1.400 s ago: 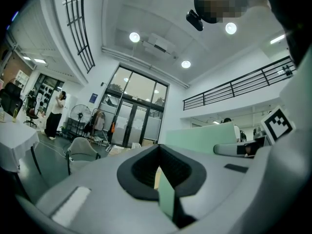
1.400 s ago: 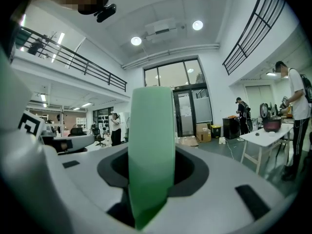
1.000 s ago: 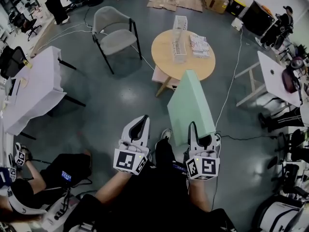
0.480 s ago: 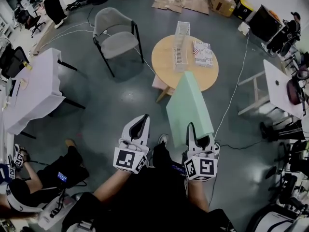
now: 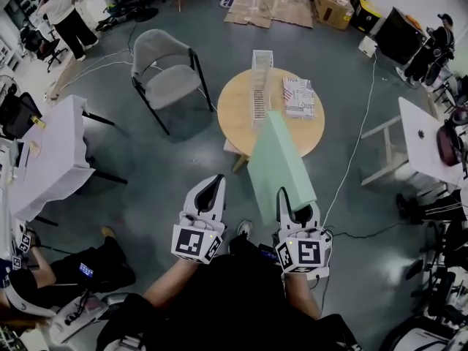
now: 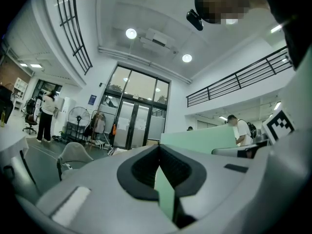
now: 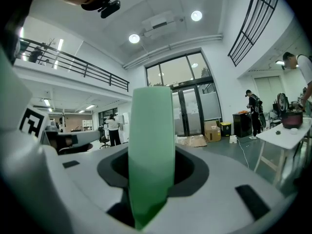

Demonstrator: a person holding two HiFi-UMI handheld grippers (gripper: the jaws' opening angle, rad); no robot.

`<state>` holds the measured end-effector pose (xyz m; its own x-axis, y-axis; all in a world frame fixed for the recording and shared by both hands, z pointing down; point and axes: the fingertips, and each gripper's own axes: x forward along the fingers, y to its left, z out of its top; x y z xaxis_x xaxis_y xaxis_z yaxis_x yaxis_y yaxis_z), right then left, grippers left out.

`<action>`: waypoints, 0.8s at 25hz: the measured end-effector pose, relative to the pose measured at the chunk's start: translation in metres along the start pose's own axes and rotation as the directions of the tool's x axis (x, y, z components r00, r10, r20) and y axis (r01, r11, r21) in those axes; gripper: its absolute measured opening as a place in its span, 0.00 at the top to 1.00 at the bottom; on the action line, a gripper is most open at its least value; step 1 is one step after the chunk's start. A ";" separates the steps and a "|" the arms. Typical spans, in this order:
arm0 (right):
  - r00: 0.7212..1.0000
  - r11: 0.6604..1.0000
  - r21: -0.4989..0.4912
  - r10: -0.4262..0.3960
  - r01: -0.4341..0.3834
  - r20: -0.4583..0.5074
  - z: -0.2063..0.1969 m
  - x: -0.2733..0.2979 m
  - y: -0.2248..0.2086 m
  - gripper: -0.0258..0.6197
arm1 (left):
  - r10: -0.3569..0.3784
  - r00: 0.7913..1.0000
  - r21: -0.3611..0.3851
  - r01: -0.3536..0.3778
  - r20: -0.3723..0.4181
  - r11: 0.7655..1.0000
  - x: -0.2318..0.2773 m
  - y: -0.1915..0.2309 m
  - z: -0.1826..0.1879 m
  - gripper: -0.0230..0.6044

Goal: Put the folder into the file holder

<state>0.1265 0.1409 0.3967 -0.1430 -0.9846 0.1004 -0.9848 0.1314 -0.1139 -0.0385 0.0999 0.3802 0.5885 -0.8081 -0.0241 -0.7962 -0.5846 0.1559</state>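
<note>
folder pinched in right tongs, near side of the table

writing: printed sheets (image 5: 300, 97) on the round wooden table (image 5: 241, 119) carry red and black lettering, too small to read. each gripper's cube shows black-and-white square markers, no words.

right gripper (image 5: 295, 205): jaws pinch the near end of the green folder (image 5: 276, 159), which shows edge-on between them. in the head view the folder's far end overlaps the table's near rim.

left gripper (image 5: 213, 186): jaws pressed together, nothing in them, left of the folder.

white file holder (image 5: 259, 75): stands on the table, just left of the sheets, apart from the folder.

around: grey chair (image 5: 164, 64) left of the table; flattened cardboard (image 5: 267, 6) beyond it; white cable (image 5: 357, 141) on the floor to its right.
</note>
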 end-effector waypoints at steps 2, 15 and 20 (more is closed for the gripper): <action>1.000 1.000 -0.005 0.006 -0.006 0.001 0.002 0.012 -0.014 0.73 | 0.010 1.000 0.005 -0.010 0.004 1.000 0.016 -0.001 0.001 0.95; 0.998 0.998 -0.015 0.055 -0.055 -0.003 0.010 0.058 -0.057 0.73 | 0.064 0.998 0.012 -0.064 0.006 0.998 0.072 -0.004 -0.003 0.95; 0.999 0.999 -0.011 0.050 -0.050 0.001 0.015 0.073 -0.069 0.73 | 0.066 0.998 0.006 -0.066 -0.007 0.998 0.090 -0.002 -0.009 0.95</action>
<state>0.1856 0.0578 0.3966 -0.1922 -0.9768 0.0940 -0.9774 0.1818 -0.1082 0.0174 0.0288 0.3870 0.5355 -0.8445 -0.0068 -0.8343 -0.5302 0.1510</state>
